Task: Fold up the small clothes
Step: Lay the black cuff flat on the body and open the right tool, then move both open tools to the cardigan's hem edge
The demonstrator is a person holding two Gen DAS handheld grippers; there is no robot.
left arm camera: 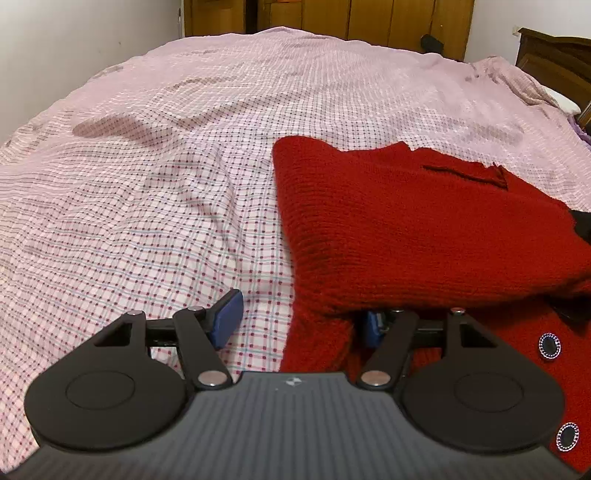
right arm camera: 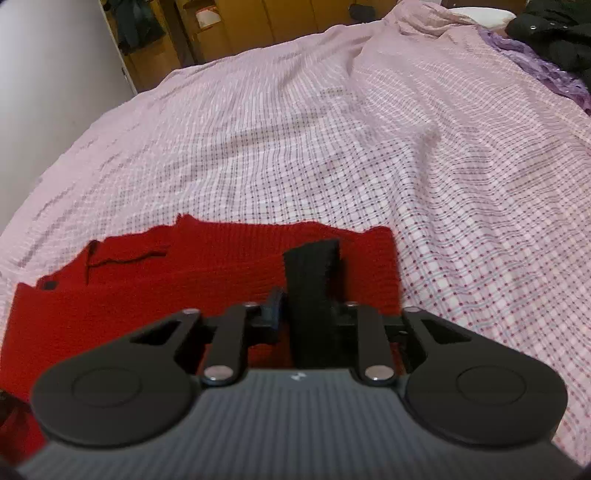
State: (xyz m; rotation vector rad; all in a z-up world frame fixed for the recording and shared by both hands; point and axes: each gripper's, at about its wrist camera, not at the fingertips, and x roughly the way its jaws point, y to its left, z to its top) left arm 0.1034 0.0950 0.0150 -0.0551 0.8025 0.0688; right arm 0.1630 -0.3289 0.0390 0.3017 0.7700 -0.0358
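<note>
A red knit sweater [left arm camera: 406, 221] lies partly folded on the pink checked bedspread [left arm camera: 166, 206], with dark rhinestone-rimmed buttons [left arm camera: 549, 345] at its near right. My left gripper [left arm camera: 301, 325] stands wide open at the sweater's near left corner. Its left blue pad [left arm camera: 227, 319] is over bare bedspread, and a red fold drapes over its right pad [left arm camera: 372, 328]. In the right wrist view the sweater [right arm camera: 166, 280] lies below and left. A black knit strip [right arm camera: 312, 280] stands upright between the fingers of my right gripper [right arm camera: 308, 310]. The strip looks unsqueezed and hides the right pad.
Wooden wardrobe doors [left arm camera: 369, 18] stand beyond the far edge of the bed, and a dark headboard [left arm camera: 554, 55] is at the right. A black jacket [right arm camera: 554, 33], a purple cloth [right arm camera: 535, 62] and a white pillow [right arm camera: 480, 14] lie at the far right. A wall [right arm camera: 48, 81] runs along the left.
</note>
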